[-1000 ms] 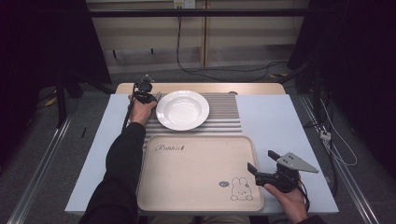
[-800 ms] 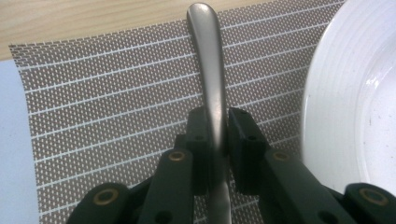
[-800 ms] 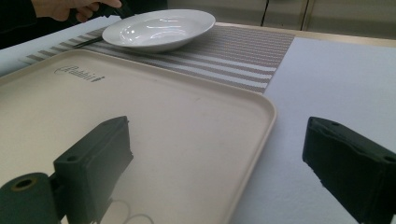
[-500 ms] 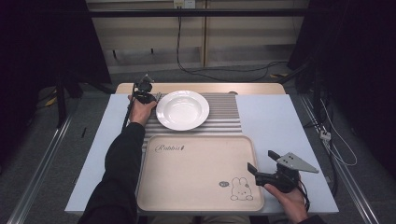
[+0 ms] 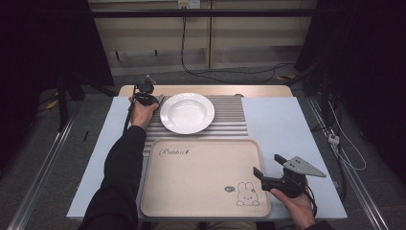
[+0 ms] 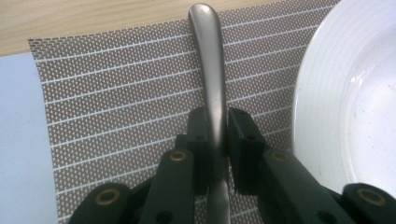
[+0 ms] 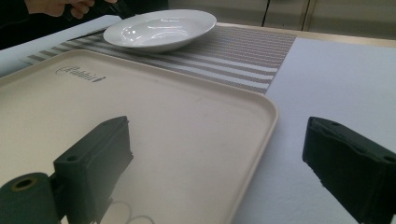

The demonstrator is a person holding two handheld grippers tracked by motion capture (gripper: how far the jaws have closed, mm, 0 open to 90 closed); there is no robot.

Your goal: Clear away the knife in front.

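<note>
A metal utensil handle [image 6: 210, 56] lies on the striped placemat [image 6: 116, 93] just left of a white deep plate [image 5: 186, 112]. My left gripper [image 6: 217, 126] is shut on that handle, at the placemat's far left corner in the high view [image 5: 154, 99]. The utensil's working end is hidden under the jaws. At the near right, my right gripper [image 5: 267, 164] stands open with nothing between its fingers. In the right gripper view it [image 7: 219, 140] straddles the right rim of the beige tray [image 7: 163, 116], one jaw over the tray and one over the table.
The beige tray [image 5: 201, 177] with a rabbit print sits at the table's front centre, its surface bare. The light blue table top [image 5: 287, 124] stretches to the right of the placemat [image 5: 225, 127]. A wooden strip [image 5: 206, 89] runs along the far edge.
</note>
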